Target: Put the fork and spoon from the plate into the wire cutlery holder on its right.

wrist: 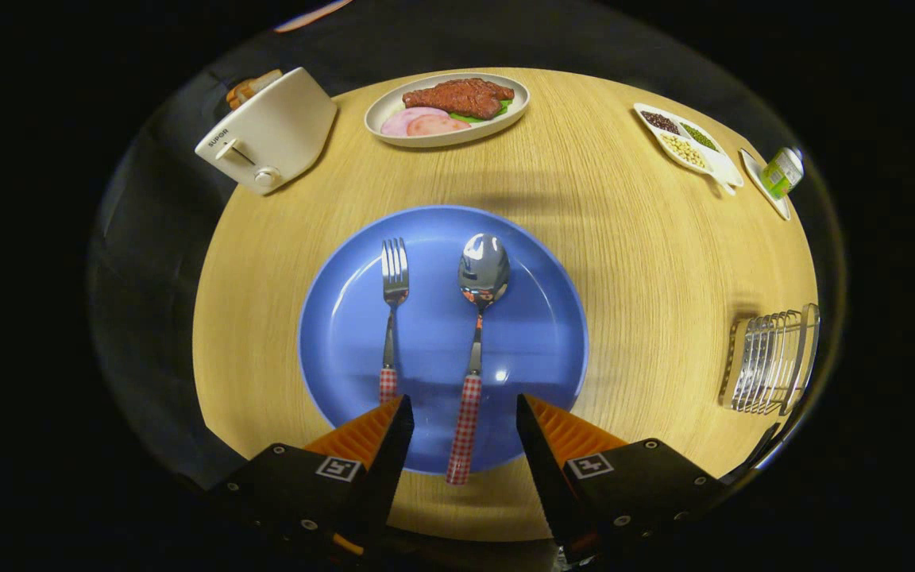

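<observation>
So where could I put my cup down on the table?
Bare wood lies between the blue plate and the wire holder, and between the plate and the toaster. The far edge is crowded with food dishes. The open tongs straddle the spoon handle.

Gripper (464,413) level, pointing forward — fingers (382,433) spread wide apart, gripping nothing.
</observation>
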{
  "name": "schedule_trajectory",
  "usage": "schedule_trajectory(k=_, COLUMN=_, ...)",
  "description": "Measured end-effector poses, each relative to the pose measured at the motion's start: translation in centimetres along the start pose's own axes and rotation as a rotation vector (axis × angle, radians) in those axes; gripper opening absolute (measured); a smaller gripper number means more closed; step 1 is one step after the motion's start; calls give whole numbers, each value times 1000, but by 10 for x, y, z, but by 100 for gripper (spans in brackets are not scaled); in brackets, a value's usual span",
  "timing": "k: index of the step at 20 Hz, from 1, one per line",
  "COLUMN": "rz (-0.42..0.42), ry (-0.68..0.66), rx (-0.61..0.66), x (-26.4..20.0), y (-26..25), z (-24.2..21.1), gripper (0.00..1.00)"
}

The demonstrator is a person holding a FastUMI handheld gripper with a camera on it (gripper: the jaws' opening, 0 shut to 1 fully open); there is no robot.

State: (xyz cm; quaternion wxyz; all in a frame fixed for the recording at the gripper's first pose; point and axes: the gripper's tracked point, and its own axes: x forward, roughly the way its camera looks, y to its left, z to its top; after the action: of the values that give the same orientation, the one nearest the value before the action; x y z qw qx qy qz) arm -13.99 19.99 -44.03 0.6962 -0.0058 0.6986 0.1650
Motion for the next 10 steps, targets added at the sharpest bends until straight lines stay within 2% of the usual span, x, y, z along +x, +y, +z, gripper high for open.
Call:
schedule_trajectory(k=3, rz=-26, ry=49, rx=-9, x=1, y=-2, z=-5, gripper=73)
schedule_trajectory(k=4, rz=-41, ry=61, rx=-11, x=2, y=-4, z=-5, gripper=69)
schedule_trajectory(k=7, rz=-41, ry=111, rx=23, x=5, y=-2, z=-10, gripper=51)
schedule_trajectory(k=10, rz=-37, ry=132, rx=74, x=7, y=-4, z=-7, gripper=21)
